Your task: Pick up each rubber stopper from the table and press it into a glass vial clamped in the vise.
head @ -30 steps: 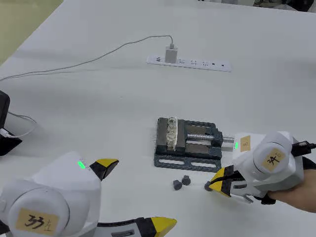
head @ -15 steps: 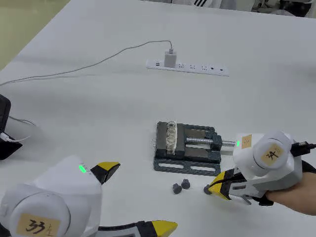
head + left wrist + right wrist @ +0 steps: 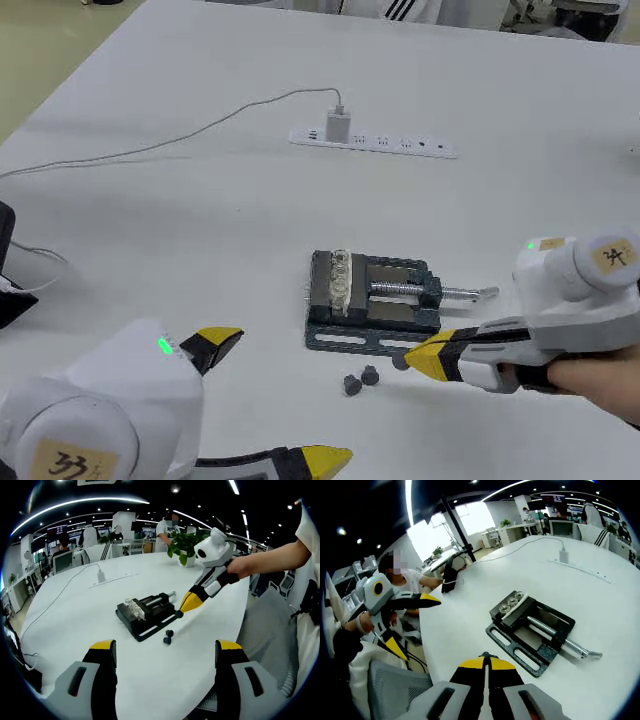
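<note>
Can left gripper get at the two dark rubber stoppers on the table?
Probably yes: left gripper open, bare white table up to the two dark rubber stoppers; right gripper, shut on a third stopper, hovers close.

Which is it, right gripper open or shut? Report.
Shut on a rubber stopper. The right gripper shows its yellow jaws pressed together in its own view, and the stopper sits at their tip in the left gripper view.

The white bench (image 3: 200, 220) top is smooth and matt with a faint sheen. The dark grey metal vise (image 3: 375, 318) looks matt, its steel screw (image 3: 395, 290) bright and threaded. The clear glass vials (image 3: 341, 275) glint. The small dark rubber stoppers (image 3: 360, 380) are dull. The left claw (image 3: 270, 400) and right claw (image 3: 410, 360) have glossy white plastic shells.
</note>
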{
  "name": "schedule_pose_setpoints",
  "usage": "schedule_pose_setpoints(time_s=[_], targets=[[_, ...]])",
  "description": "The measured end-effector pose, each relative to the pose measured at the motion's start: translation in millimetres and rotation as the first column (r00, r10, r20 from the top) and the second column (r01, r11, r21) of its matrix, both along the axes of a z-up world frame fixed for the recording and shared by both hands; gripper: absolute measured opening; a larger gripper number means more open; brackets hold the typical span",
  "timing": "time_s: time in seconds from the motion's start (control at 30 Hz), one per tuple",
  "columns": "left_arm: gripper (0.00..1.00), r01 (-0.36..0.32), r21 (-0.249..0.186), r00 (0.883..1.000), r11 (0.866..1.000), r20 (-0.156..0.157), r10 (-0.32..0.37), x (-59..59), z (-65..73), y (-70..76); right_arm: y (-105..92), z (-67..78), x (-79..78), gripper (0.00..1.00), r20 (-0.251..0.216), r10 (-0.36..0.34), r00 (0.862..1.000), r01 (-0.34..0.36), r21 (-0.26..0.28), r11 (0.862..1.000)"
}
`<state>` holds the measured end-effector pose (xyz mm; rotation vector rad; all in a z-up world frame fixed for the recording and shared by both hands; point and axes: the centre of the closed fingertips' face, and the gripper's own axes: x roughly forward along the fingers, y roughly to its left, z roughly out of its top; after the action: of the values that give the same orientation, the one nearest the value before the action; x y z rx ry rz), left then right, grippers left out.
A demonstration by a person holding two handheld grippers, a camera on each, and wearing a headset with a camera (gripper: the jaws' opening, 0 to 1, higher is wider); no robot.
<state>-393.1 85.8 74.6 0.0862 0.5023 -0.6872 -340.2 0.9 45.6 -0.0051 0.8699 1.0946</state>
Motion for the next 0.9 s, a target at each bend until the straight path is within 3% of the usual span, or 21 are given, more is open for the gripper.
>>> schedule_pose_setpoints(time_s=[0.2,0.27,0.4,0.5,0.63,0.7,0.73,0.8,0.83,0.9], targets=[[0.76,0.011,-0.002,0.998,1.0,0.055,-0.01,10.0,11.4,-1.9,12.6,36.8,-2.8,0.0,-0.095,-0.082,0.992,0.097,0.165,0.981],[0.72,0.031,0.001,0.995,1.0,0.09,-0.031,13.4,16.8,-4.4,15.7,49.5,-4.7,0.0,-0.149,-0.105,0.983,0.138,0.226,0.964],[0.68,0.05,0.002,0.992,0.999,0.119,-0.05,18.3,24.3,-7.6,19.0,72.5,-8.5,0.0,-0.241,-0.149,0.959,0.224,0.323,0.92],[0.64,0.071,-0.006,0.987,0.997,0.145,-0.07,20.3,30.7,-12.4,18.6,84.4,-9.1,0.0,-0.316,-0.171,0.933,0.289,0.378,0.879],[0.58,0.111,-0.03,0.982,0.993,0.155,-0.105,20.4,34.8,-23.2,16.2,90.0,-11.1,0.0,-0.395,-0.187,0.899,0.356,0.413,0.838],[0.55,0.13,-0.028,0.978,0.991,0.166,-0.123,20.8,36.5,-28.5,15.9,93.4,-12.8,0.0,-0.455,-0.183,0.871,0.398,0.435,0.808],[0.54,0.138,-0.034,0.976,0.99,0.173,-0.13,21.4,38.2,-31.2,15.4,94.7,-13.8,0.0,-0.494,-0.182,0.85,0.426,0.442,0.79],[0.5,0.152,-0.046,0.974,0.987,0.177,-0.141,21.7,40.7,-35.4,15.4,98.1,-14.9,0.0,-0.521,-0.171,0.836,0.446,0.464,0.765],[0.48,0.162,-0.054,0.971,0.985,0.185,-0.149,22.5,43.1,-38.4,14.8,98.9,-15.3,0.0,-0.545,-0.173,0.82,0.469,0.467,0.75],[0.45,0.17,-0.064,0.97,0.983,0.185,-0.156,24.3,45.7,-42.6,14.3,101.4,-17.1,0.0,-0.574,-0.16,0.803,0.488,0.479,0.73]])
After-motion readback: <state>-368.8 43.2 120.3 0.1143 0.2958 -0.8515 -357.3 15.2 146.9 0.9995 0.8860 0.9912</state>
